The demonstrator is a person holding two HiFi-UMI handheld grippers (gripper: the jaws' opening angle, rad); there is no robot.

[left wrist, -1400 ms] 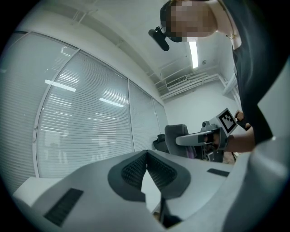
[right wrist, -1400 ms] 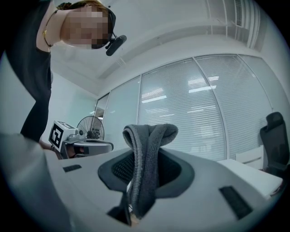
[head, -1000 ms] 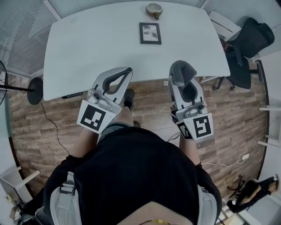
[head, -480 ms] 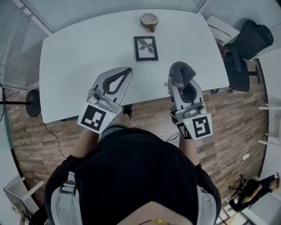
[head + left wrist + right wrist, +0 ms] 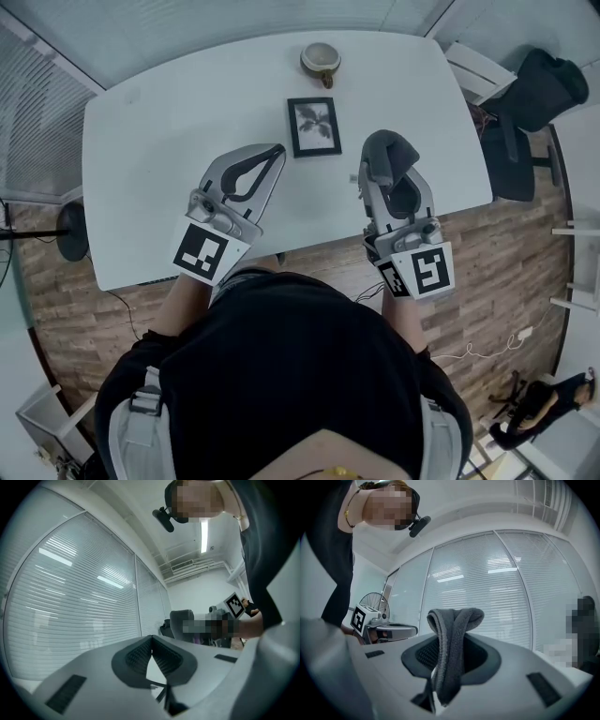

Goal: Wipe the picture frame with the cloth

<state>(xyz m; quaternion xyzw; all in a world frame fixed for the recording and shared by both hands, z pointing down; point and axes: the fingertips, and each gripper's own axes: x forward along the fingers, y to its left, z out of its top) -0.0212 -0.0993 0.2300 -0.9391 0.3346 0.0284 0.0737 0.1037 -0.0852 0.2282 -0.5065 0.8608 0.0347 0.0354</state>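
My left claw [image 5: 273,151] closed, nothing in it. My right claw [image 5: 388,161] clamped on grey cloth [image 5: 451,644]. Picture frame [image 5: 313,126] flat on white bench [image 5: 159,131], upper centre, above gap between claws, untouched.

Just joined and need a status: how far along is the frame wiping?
Done: the cloth is clamped in the right gripper. In hand: both grippers hover over the table, short of the picture frame. Remaining: all the wiping; the frame lies untouched, and the left gripper is shut, empty.

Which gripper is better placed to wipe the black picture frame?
The right gripper: its jaws clamp the folded grey cloth, near the black picture frame. The left gripper is shut and empty.
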